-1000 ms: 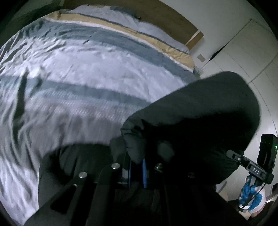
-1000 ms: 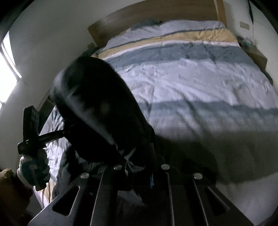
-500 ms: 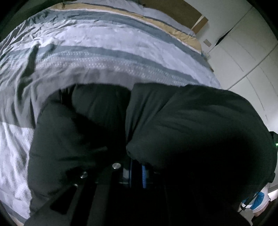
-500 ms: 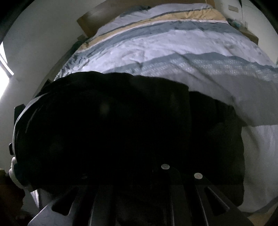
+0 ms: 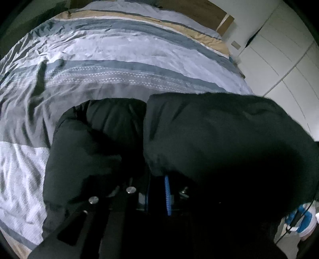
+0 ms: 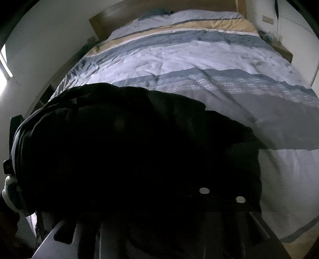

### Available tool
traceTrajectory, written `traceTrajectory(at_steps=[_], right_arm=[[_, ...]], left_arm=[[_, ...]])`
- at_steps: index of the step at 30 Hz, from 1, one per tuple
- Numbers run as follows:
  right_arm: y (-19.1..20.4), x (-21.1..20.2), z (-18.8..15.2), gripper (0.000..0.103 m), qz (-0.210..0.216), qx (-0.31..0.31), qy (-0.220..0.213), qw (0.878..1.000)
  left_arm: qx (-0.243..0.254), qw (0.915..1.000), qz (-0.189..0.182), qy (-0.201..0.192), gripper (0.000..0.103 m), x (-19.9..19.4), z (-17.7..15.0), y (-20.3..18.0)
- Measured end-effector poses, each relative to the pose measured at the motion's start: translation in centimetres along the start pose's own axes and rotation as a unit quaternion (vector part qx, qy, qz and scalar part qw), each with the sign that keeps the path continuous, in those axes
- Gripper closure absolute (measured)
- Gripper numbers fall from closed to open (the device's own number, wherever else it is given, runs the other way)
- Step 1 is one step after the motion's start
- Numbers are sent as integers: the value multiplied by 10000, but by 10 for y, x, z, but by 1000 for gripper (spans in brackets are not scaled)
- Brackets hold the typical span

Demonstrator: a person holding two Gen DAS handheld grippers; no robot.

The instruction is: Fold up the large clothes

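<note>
Black padded jacket (image 5: pixel 219 135) lay bunched at the foot of the striped bed (image 5: pixel 123 51), the left tool (image 5: pixel 157 191) clenched on its fabric, the right tool's (image 6: pixel 199 199) grip hidden; folding appeared underway, needing spreading flat next.

We see a black padded jacket (image 6: pixel 129 151) filling the lower left and middle of the right wrist view, bunched in a thick mound; its far edge lies on the striped duvet (image 6: pixel 199 59), which runs back in bands of white, grey-blue and yellow to a wooden headboard (image 6: pixel 111 14). The right gripper (image 6: pixel 159 219) is largely buried under the dark cloth; only its frame and two round bolts (image 6: pixel 204 190) show, and we think its fingers are closed on the jacket, though the fabric hides them. At the far left edge a gloved hand (image 6: pixel 10 193) peeks past the jacket; a bright window (image 6: pixel 5 65) sits above it.
</note>
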State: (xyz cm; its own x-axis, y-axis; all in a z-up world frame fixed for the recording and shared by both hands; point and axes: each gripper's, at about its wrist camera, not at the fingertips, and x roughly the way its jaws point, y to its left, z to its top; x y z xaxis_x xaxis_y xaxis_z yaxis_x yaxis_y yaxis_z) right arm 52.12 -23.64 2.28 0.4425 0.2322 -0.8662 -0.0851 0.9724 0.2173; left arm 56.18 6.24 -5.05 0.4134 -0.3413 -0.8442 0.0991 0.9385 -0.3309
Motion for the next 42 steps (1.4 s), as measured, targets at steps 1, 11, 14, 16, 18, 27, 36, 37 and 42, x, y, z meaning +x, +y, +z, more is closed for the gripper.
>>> traceTrajectory(at_steps=[1, 11, 14, 16, 18, 27, 36, 37, 42], right_arm=[[-1, -3, -1, 62, -4, 0, 11, 10000], [-19, -54, -14, 55, -194, -52, 8, 9998], [-21, -68, -1, 53, -194, -23, -138, 9997], [-18, -72, 12, 51, -154, -45, -238, 9996], [-10, -72, 28, 50, -104, -113, -323, 9994], [49, -25, 71, 47, 348, -503, -372, 9974], [76, 24, 39, 46, 371, -1022, 230, 9938], [74, 29, 31, 46, 270, -1082, 300, 9933], [64, 51, 4, 45, 14, -1203, 476, 9916]], left_arm=[[33, 10000, 9, 16, 91, -2, -2, 0], [57, 9991, -171, -375, 91, -81, 4, 9], [119, 9981, -232, -558, 89, -92, 30, 2], [176, 9974, -236, -653, 76, -93, 48, -6], [194, 9969, -216, -727, 60, -87, 63, -15], [509, 9974, -346, -383, 60, -23, 82, -62], [752, 9962, -375, 226, 60, 26, 13, -71], [754, 9962, -365, 235, 60, 28, 7, -69], [738, 9966, -151, 324, 60, 52, -11, -67]])
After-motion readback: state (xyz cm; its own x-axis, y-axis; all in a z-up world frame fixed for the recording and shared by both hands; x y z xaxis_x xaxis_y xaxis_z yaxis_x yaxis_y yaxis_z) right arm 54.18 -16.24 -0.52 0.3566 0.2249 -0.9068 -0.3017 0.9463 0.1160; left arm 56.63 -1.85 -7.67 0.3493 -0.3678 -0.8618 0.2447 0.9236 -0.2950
